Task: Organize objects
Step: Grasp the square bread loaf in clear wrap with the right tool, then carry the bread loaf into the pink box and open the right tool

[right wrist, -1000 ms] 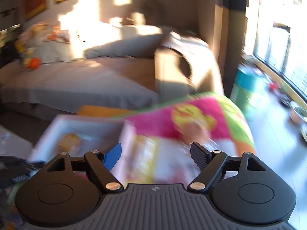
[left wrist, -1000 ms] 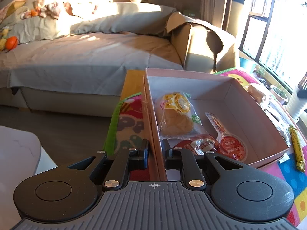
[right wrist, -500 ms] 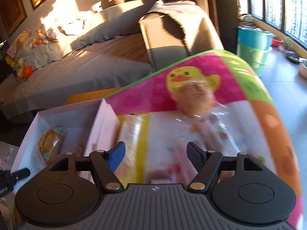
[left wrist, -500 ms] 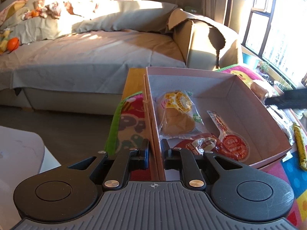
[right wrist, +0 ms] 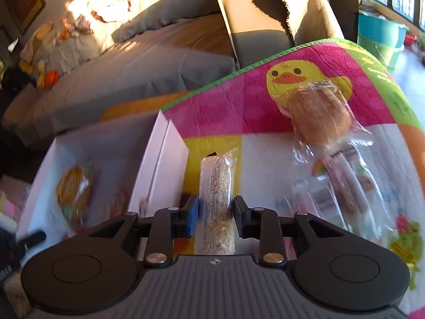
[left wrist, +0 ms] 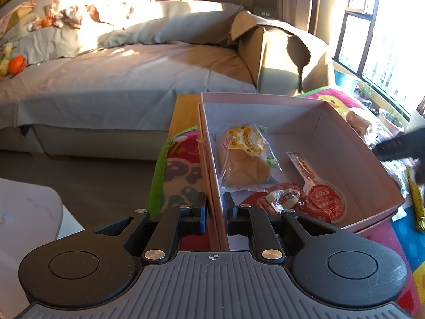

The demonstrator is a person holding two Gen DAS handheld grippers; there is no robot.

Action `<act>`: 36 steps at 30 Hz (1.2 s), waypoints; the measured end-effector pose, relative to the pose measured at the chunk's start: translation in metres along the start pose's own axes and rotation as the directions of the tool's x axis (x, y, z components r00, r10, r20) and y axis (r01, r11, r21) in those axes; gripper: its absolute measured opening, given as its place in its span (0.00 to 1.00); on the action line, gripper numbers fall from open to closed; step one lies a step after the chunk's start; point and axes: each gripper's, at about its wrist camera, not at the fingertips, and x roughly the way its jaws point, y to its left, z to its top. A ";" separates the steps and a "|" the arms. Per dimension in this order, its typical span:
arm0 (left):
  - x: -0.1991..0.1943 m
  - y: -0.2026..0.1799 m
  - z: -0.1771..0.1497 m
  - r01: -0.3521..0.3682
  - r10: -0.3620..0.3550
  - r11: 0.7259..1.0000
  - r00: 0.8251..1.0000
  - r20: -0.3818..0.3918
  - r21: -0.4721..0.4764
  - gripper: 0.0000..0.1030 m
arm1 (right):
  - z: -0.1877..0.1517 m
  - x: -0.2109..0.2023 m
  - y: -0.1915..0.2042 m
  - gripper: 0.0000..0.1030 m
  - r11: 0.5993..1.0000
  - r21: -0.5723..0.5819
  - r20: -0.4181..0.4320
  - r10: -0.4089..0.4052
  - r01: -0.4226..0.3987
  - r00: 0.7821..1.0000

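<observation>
My left gripper (left wrist: 214,207) is shut on the near-left wall of the pink box (left wrist: 342,138). The box holds a wrapped bun (left wrist: 243,156) and red snack packets (left wrist: 316,199). My right gripper (right wrist: 215,207) is closed around a wrapped sesame bar (right wrist: 216,186) that lies on the colourful mat (right wrist: 239,106) just right of the pink box (right wrist: 159,154). A wrapped round cake (right wrist: 320,114) and clear-wrapped snacks (right wrist: 345,186) lie to the right on the mat.
A grey sofa bed (left wrist: 119,79) and a brown armchair (left wrist: 281,53) stand beyond the table. A teal bin (right wrist: 379,37) stands by the window. A yellow snack bar (left wrist: 417,199) lies right of the box. The wooden table edge (left wrist: 183,111) shows left of the box.
My right gripper has dropped towards the mat and closed from wide open onto the sesame bar. My left gripper has stayed clamped on the box wall.
</observation>
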 end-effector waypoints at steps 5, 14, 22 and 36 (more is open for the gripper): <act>0.000 0.001 -0.001 0.005 -0.005 1.000 1.000 0.005 -0.002 0.14 | -0.020 -0.021 0.002 0.27 0.998 -0.069 -0.046 -0.012 0.009 0.999; 0.001 0.000 -0.001 0.003 -0.003 1.000 1.000 0.001 0.002 0.14 | 0.043 -0.034 -0.012 0.92 0.946 -0.137 0.227 -0.258 0.293 0.939; 0.002 -0.001 0.000 0.003 -0.003 1.000 1.000 -0.003 0.009 0.14 | 0.074 0.041 -0.047 0.94 0.924 -0.108 0.107 -0.356 0.366 0.928; 0.001 -0.002 -0.001 -0.006 0.006 1.000 1.000 -0.001 0.001 0.14 | 0.032 -0.028 -0.014 0.56 0.949 -0.211 0.118 -0.214 0.235 0.970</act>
